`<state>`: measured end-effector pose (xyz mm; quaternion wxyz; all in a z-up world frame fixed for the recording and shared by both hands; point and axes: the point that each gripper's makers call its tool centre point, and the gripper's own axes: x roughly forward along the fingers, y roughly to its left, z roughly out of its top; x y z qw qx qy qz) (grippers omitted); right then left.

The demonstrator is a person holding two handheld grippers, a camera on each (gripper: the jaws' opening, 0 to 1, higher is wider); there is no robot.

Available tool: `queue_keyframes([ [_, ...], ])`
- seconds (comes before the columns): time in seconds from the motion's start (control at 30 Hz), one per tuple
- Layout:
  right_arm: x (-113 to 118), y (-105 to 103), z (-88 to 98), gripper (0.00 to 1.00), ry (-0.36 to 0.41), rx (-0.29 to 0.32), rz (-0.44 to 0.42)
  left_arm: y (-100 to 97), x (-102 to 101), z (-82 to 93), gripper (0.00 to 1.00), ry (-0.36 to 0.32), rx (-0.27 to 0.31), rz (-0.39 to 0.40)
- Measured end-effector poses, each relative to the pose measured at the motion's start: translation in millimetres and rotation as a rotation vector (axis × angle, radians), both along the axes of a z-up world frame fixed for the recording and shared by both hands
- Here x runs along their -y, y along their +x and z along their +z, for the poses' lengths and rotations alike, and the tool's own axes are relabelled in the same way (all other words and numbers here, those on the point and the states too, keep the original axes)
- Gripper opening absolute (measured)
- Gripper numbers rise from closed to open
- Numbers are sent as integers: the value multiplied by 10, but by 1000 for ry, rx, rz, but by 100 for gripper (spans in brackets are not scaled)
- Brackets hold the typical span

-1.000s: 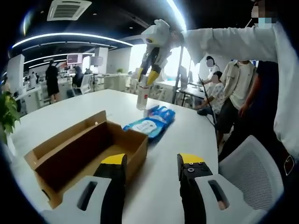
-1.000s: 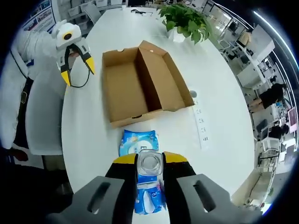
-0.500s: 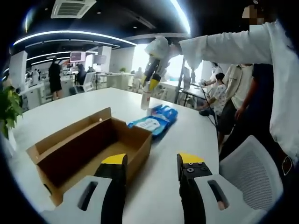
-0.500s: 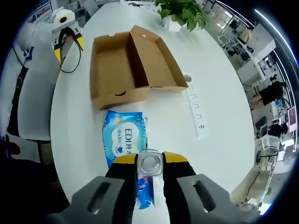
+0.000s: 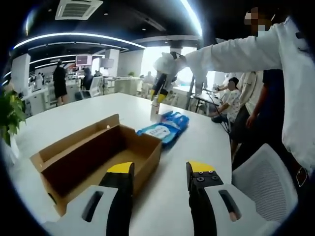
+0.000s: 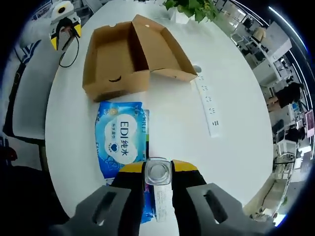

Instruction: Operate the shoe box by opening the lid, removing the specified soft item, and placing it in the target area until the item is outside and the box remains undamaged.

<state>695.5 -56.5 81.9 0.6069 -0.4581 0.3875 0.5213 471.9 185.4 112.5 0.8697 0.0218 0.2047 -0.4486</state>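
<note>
Low at centre frame, right hand-held gripper [image 6: 158, 173] pinches a clear bottle [image 6: 158, 172] above the wipes pack [image 6: 121, 137] lying outside the open shoe box [image 6: 129, 56]; left hand-held gripper [image 5: 160, 173] spread; next, probably set bottle on table [image 6: 172, 115].

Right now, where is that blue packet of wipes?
In the right gripper view the blue packet of wipes lies flat on the white table, between the open cardboard box and the right gripper.

White table [image 6: 236, 88], open cardboard shoe box [image 6: 129, 54], blue wipes packs [image 6: 121, 138], power strip [image 6: 206, 107], potted plant [image 6: 189, 7]
</note>
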Motion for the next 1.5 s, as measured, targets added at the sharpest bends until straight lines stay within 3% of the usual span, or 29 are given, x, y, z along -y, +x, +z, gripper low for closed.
queue_keyframes([
  [0.73,62,-13,-298,17,20,-54,6,20,31,-58,42,7,-17,-5],
  [1.5,106,55,-337,18,44,-78,40,-15,0,-116,42,11,-35,15],
])
